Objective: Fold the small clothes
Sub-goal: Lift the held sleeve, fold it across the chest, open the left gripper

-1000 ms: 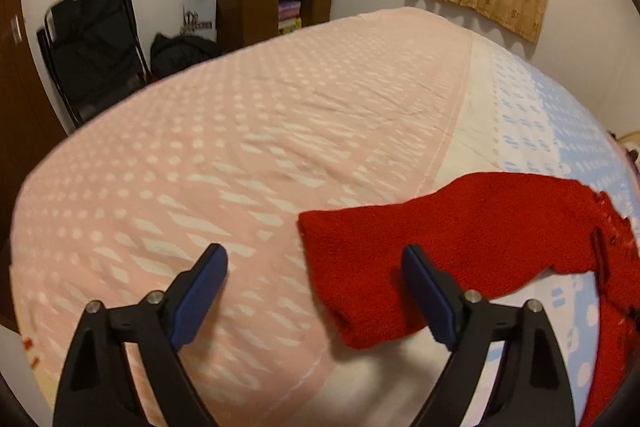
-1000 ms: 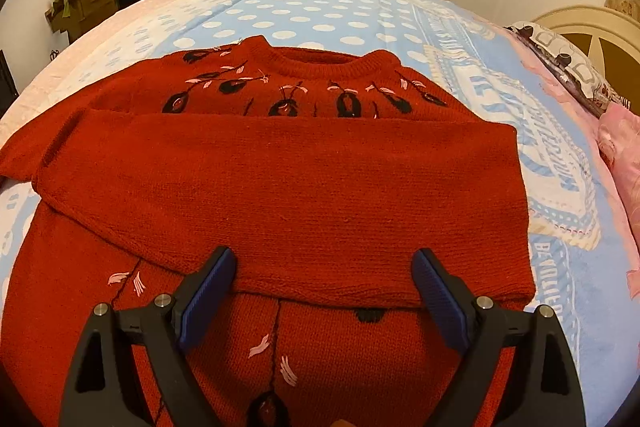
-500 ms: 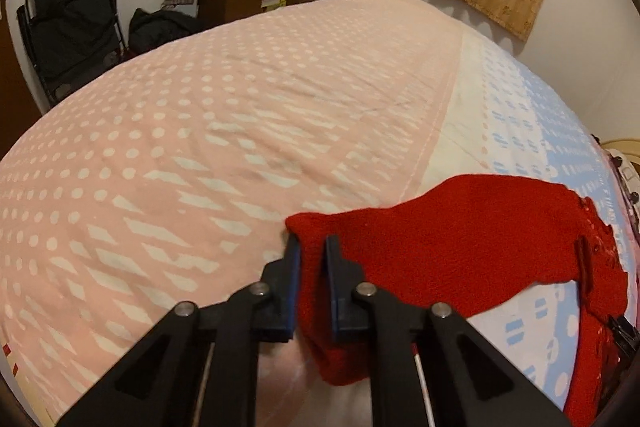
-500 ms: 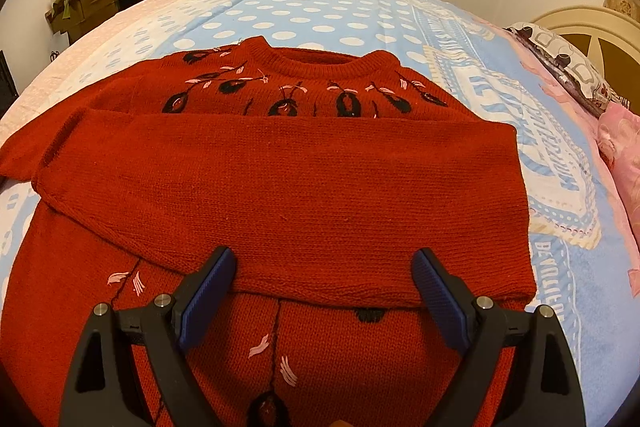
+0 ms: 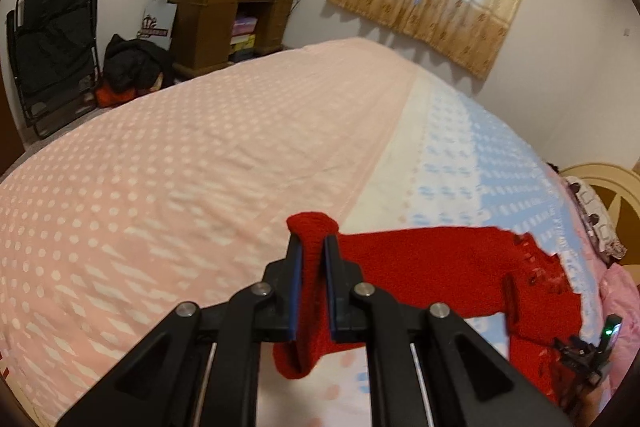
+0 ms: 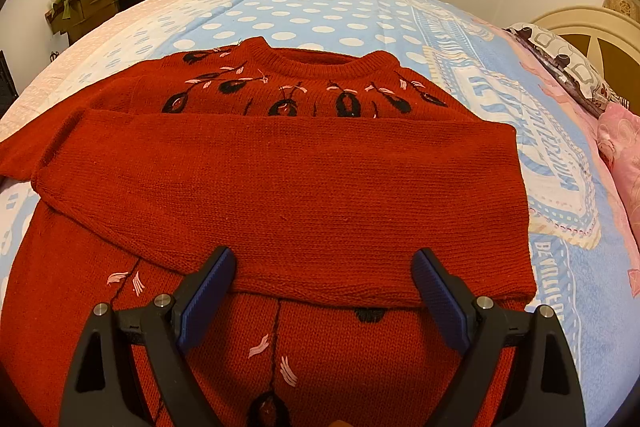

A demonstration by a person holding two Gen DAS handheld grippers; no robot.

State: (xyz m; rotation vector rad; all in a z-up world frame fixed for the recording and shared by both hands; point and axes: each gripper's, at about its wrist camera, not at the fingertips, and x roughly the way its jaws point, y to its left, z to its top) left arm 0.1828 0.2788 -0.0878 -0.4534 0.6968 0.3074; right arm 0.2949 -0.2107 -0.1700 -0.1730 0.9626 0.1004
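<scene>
Red knitted sleeve [image 5: 420,267] is pinched at its cuff between the left tongs [image 5: 312,287], raised off the bed [image 5: 180,167]. From the right wrist, the right tongs [image 6: 324,291] are held wide above the sweater [image 6: 280,179], spread flat on the bed.

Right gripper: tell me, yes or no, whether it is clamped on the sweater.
No: the right gripper stands with its jaws wide open above the red sweater, and neither blue pad presses the knit.
</scene>
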